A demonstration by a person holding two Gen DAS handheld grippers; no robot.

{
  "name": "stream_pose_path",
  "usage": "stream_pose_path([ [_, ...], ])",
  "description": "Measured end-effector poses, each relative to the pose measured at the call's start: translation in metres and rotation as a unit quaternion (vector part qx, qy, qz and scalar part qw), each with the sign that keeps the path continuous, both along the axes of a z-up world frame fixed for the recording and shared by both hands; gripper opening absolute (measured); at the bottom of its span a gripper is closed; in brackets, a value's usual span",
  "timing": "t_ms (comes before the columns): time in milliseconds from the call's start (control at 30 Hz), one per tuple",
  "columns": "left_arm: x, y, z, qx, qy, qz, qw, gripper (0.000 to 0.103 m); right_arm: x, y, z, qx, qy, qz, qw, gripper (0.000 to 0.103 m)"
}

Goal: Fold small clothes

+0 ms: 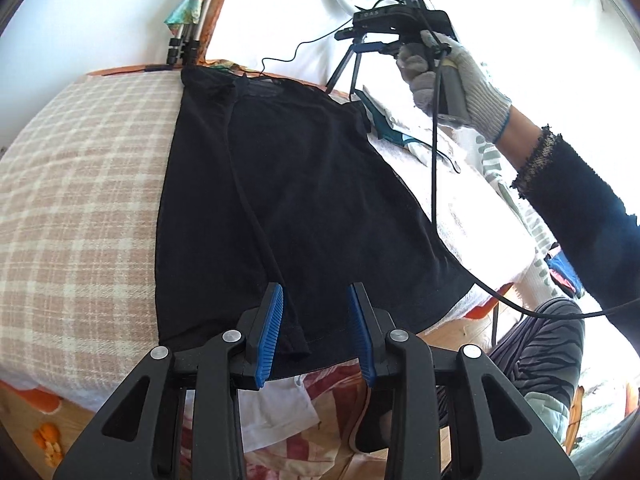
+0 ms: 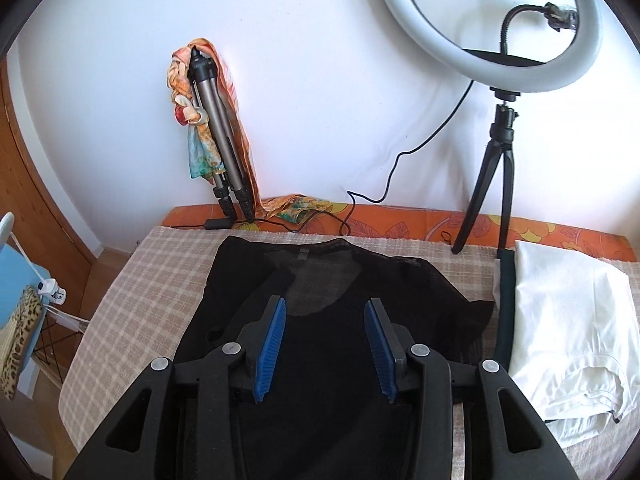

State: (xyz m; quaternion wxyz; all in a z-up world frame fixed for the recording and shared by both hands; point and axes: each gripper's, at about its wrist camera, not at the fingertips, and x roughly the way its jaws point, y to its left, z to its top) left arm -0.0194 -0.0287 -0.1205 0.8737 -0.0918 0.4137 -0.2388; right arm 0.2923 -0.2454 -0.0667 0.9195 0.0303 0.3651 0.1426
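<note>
Left wrist view: the left tongs (image 1: 316, 334) sit low in the frame with their blue ribbed pads spread apart, nothing pinched. Just past them a black thin-knit top (image 1: 288, 200) lies flat on the beige checked blanket (image 1: 80, 184) covering the bed, filling the centre of the frame. Upper right, a hand in a grey knit glove (image 1: 452, 76) holds the other gripper up above the bed, with a black cable (image 1: 434, 152) hanging from it.

Right wrist view: the right tongs (image 2: 326, 346) are released too, pads apart and empty, hovering over the same black top in the lower centre. A folded white garment (image 2: 568, 328) lies just beside it at the right edge. A white ring light on a small black tripod (image 2: 500, 20) stands upper right, and a folded grey tripod draped with an orange patterned scarf (image 2: 216, 128) leans on the wall upper left.
</note>
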Motion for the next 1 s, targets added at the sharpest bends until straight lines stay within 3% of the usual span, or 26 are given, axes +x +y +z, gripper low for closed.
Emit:
stream_pose_path([
  [200,-0.009,-0.044,0.006,0.037,-0.032,-0.05,0.9976,0.032,-0.034,-0.058,0.01,0.007,-0.005,-0.024,1.0,0.043],
  [367,-0.007,-0.085,0.001,0.024,-0.025,-0.095,0.9949,0.032,-0.055,-0.11,0.006,0.025,0.007,-0.042,0.999,0.044],
  [733,-0.008,-0.178,-0.013,0.041,-0.031,-0.186,0.9813,0.032,-0.084,-0.189,-0.005,0.034,0.022,-0.07,0.997,0.051],
  [800,-0.007,-0.191,-0.017,0.049,-0.029,-0.197,0.9788,0.035,-0.084,-0.198,-0.008,0.04,0.025,-0.072,0.996,0.051],
  [867,-0.007,-0.202,-0.021,0.057,-0.03,-0.206,0.9764,0.047,-0.083,-0.205,-0.012,0.048,0.03,-0.071,0.996,0.051],
  [1000,-0.006,-0.221,-0.029,0.094,-0.04,-0.209,0.9725,0.05,-0.075,-0.206,-0.025,0.061,0.043,-0.062,0.995,0.052],
])
